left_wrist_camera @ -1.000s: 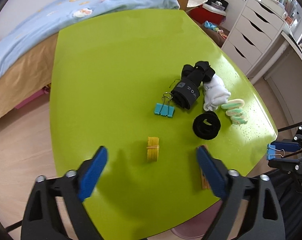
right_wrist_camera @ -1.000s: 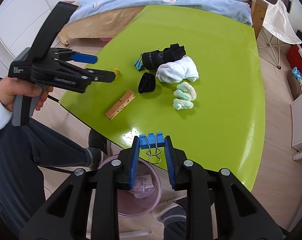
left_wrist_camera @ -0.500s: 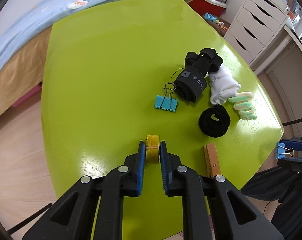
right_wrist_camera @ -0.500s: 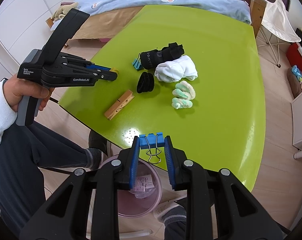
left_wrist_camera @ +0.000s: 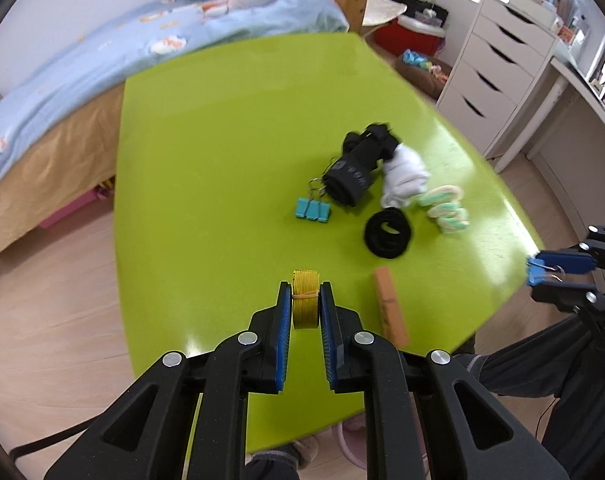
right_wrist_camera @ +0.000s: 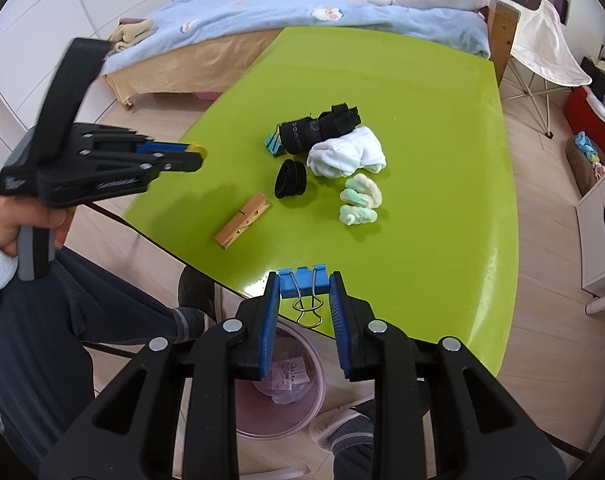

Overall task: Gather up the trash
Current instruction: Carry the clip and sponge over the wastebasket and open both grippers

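Up front in the left wrist view, the left gripper [left_wrist_camera: 305, 300] is clamped on a yellow bundle [left_wrist_camera: 305, 300] tied with a rubber band, its blue pads pressed against both sides, above the near edge of the green table [left_wrist_camera: 222, 160]. Beside it toward the near right corner lies a wooden clothespin [left_wrist_camera: 390, 305]. Further in are a black ring [left_wrist_camera: 388, 232], a teal binder clip [left_wrist_camera: 313, 210], a black rolled strap [left_wrist_camera: 358, 174], a white cloth [left_wrist_camera: 402, 178] and a pale green-and-white scrunchie [left_wrist_camera: 444, 208], clustered toward the right edge. The right gripper shows at the right border of the view, beyond the table's corner.

Now the right wrist view: the right gripper [right_wrist_camera: 305, 286] pinches a blue binder clip [right_wrist_camera: 302, 278] by its body, wire handles hanging down, just off the table's near edge. Below it on the floor stands a pink bin [right_wrist_camera: 314, 396] with crumpled paper inside. A hand [right_wrist_camera: 10, 220] holds the left gripper at the left, off the table's left corner.
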The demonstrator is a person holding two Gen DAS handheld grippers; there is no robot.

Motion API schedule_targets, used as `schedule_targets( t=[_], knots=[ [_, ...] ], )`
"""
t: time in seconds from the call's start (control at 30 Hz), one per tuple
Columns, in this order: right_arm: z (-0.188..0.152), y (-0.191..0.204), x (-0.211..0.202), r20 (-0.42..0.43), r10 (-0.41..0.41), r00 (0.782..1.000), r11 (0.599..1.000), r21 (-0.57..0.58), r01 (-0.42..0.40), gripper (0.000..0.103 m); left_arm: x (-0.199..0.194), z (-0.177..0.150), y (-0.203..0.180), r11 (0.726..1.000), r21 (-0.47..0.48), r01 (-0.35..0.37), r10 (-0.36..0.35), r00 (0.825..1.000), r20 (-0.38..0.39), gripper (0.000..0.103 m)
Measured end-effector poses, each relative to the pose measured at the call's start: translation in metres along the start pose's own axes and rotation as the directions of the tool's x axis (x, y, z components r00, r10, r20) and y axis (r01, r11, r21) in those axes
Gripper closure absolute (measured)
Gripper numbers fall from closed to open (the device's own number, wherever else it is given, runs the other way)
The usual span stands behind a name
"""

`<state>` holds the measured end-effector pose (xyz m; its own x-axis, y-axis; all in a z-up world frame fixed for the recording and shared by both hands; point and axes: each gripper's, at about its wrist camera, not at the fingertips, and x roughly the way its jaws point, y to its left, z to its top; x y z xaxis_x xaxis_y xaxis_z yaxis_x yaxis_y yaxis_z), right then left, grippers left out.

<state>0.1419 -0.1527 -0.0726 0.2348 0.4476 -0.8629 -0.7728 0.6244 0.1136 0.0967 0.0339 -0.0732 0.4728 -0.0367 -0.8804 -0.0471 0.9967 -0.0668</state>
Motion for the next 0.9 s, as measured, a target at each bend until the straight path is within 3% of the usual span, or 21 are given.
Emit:
schedule_targets(
  t=[0.43,0.63,0.9],
  knots=[
    [-0.021,0.023,-0.044,0.102,-0.012,0.995,1.0,-0.001,0.012,0.078,-0.081,-0.053,-0.046,0.998,0.059,0.038,-0.046,0.989,0.139,0.089],
    [-0.035,0.038,-0.061,0.138,0.004,0.99,1.0,-0.008,-0.003,0.078,-0.095,-0.075,-0.065,0.995,0.08,0.067,-0.079,0.984,0.158,0.089],
    [-0.059,0.05,-0.064,0.12,0.036,0.992,0.999,-0.006,-0.035,0.078,-0.095,-0.099,-0.078,0.993,0.077,0.093,-0.104,0.984,0.144,0.089]
  ],
)
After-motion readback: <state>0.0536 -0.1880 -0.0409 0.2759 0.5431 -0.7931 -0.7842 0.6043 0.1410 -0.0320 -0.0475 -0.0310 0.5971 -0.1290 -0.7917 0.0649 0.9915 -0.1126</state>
